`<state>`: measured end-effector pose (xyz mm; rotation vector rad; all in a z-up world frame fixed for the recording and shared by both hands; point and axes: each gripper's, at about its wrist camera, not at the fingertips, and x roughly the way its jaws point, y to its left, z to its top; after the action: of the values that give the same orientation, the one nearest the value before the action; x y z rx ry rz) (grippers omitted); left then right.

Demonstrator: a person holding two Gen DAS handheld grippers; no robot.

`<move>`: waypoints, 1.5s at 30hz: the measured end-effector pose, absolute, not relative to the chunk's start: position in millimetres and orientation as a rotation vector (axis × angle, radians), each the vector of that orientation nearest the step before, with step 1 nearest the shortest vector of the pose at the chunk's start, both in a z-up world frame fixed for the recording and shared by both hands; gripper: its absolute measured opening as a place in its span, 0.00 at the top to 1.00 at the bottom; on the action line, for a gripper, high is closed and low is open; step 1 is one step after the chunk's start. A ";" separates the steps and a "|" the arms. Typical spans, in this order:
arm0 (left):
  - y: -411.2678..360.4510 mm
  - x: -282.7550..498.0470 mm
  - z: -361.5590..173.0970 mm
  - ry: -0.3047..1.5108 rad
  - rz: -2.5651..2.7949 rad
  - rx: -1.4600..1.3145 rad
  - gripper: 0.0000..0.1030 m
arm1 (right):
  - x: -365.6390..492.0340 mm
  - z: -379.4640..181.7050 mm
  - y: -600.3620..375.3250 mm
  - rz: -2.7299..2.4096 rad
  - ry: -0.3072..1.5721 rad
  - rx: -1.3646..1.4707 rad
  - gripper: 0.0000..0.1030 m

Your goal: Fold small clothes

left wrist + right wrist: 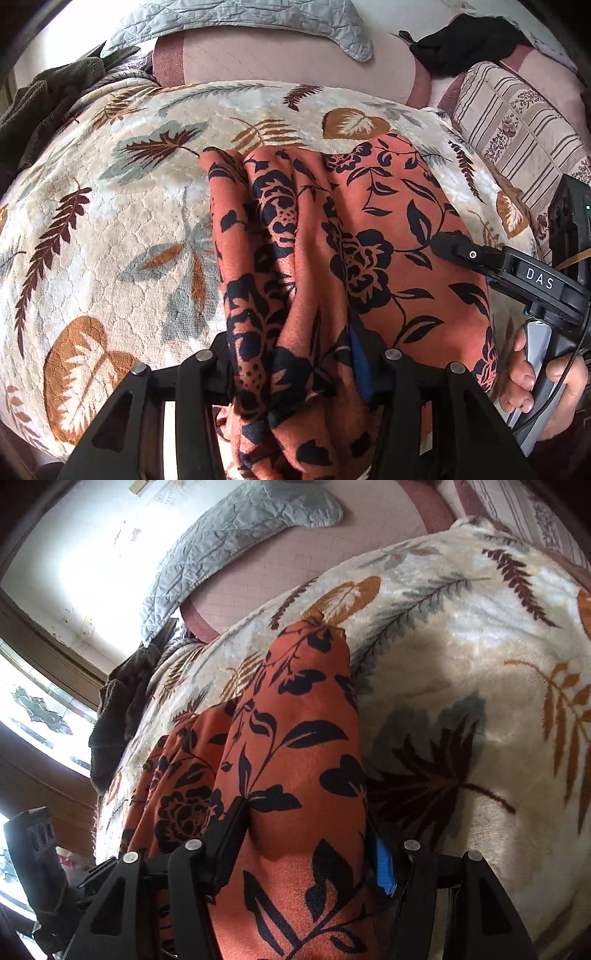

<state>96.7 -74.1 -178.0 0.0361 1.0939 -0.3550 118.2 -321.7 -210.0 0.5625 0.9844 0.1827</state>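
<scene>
Spreading across nearly everything in both views is a cream plush blanket (122,221) printed with brown, rust and grey leaves, lying over a bed whose pink quilted sheet (266,62) is showing beyond it. A grey quilted cover (236,18) is lying at the far end, a striped floral pillow (517,133) is sitting off to the right, and dark clothes are piling at the far left (48,96) and far right (476,40). Lying on the blanket, bunched in long folds, is the rust-orange garment (369,229) with dark navy flowers. Its near end is running up between the fingers of the left gripper (299,365); whether the pads are pressing it, I cannot tell. The right gripper (306,845) is standing with the cloth draped between its parted fingers, a blue pad (384,867) showing beside the fabric; grip unclear too. A hand (543,380) is holding the right gripper's handle. No containers are in view.
</scene>
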 end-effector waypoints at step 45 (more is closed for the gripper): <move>-66.3 50.0 -141.4 0.970 -0.251 0.213 0.33 | 44.2 -168.0 -306.8 0.271 0.740 0.750 0.36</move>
<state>50.0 -66.3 -141.4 0.2131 0.9703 -0.2507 44.2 -306.8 -168.0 0.7504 0.7402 0.2715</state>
